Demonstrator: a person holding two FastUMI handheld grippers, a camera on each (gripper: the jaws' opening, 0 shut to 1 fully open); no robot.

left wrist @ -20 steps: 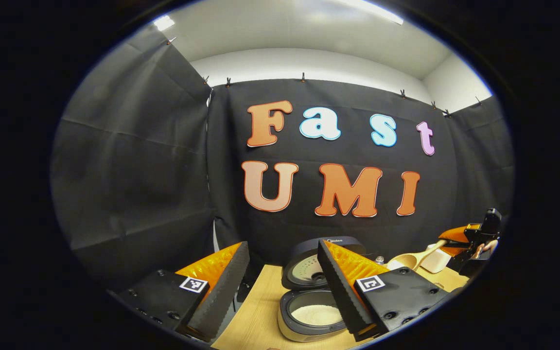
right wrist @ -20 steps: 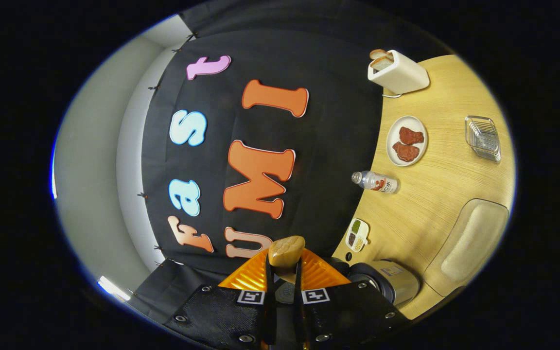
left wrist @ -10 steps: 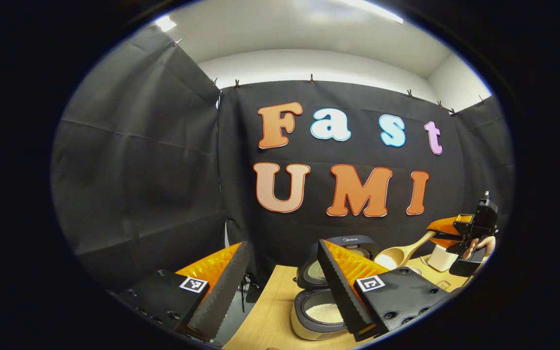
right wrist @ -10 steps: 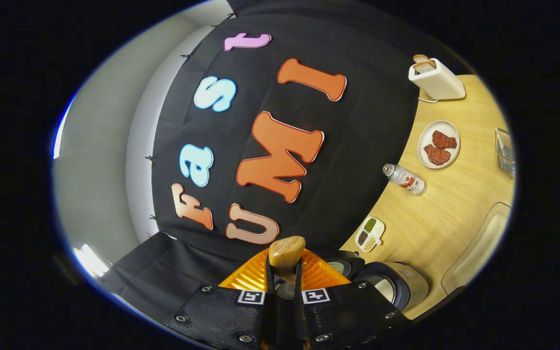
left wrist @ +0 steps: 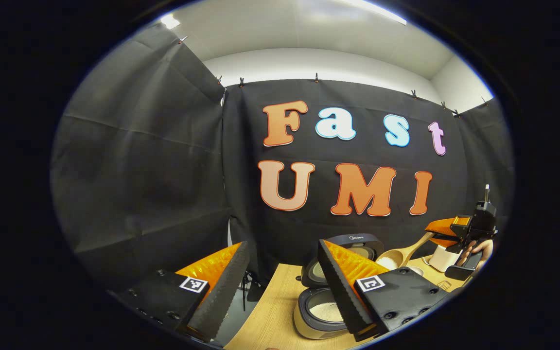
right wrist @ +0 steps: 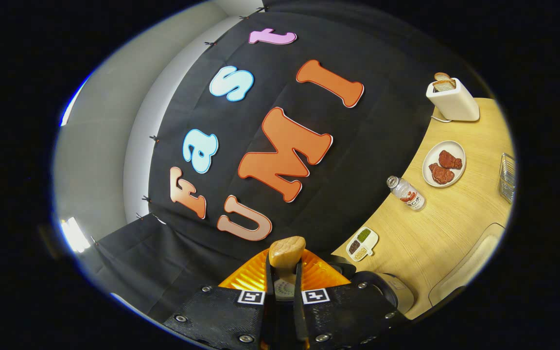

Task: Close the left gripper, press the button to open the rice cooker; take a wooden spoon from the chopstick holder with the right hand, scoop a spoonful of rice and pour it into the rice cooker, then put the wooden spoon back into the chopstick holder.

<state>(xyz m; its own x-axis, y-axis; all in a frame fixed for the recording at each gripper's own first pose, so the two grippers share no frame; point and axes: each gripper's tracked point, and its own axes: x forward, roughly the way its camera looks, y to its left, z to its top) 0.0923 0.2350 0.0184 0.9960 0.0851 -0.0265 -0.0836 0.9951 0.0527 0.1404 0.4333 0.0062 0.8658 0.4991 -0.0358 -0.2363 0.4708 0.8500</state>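
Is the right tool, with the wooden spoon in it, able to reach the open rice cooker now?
Probably yes. The right tool holds the wooden spoon with rice above and beside the rice cooker, whose lid stands open. Nothing lies between them.

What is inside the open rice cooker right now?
In the left gripper view, the rice cooker stands with its lid up, and white rice lies in the inner pot. The left gripper's finger covers the pot's right side.

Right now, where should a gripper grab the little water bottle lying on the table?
Grip the bottle across the middle of its body, coming down from above. It lies on its side on the table, cap toward the wall, so its round sides are free; plate and seasoning dish sit apart from it.
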